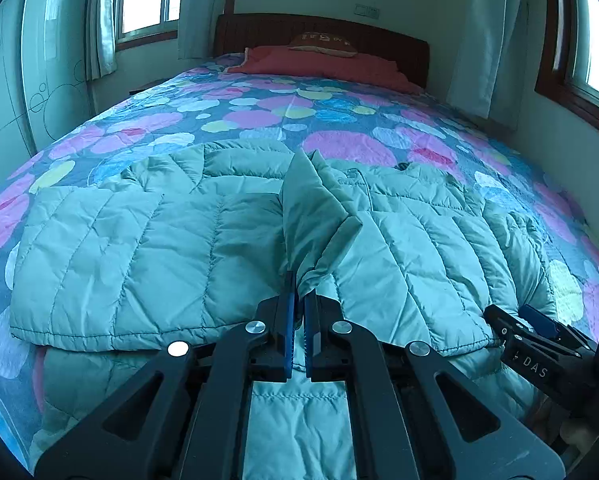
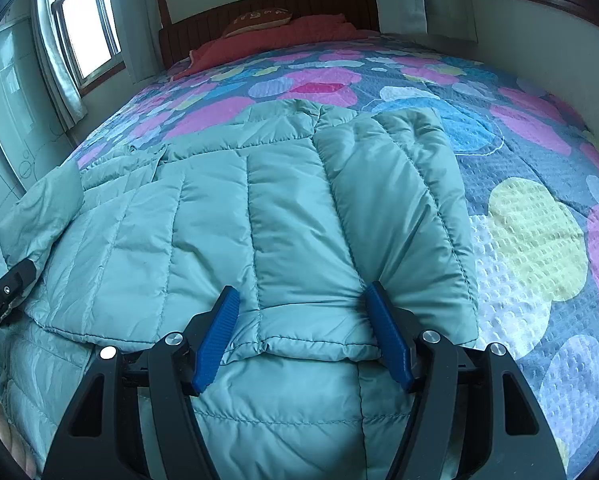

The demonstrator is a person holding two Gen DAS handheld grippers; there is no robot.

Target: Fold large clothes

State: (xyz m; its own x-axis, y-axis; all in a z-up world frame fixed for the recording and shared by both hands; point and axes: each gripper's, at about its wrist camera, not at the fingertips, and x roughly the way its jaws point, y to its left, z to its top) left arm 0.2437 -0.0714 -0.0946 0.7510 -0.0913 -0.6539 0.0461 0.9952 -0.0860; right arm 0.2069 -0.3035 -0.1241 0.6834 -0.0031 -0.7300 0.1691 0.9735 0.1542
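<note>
1. Where it lies spread across the near half of the bed (image 1: 339, 120), the jacket (image 1: 139, 248) is pale green, quilted in stitched channels, puffy and lightly creased (a down type, by the look).
2. Its near part hangs over the bed's front edge; one panel is folded back on top, with a piped hem running across both views.
3. Left gripper (image 1: 299, 300): blue pads pinched narrow on a peak of jacket fabric, which stands up in a crumpled point above the jaws.
4. Right gripper (image 2: 303, 300): jaws spread wide, one blue finger (image 2: 219, 332) on either side of the folded hem, pressing into the padding.
5. Bedspread (image 2: 539, 240): grey-blue with pink, yellow and blue blobs.
</note>
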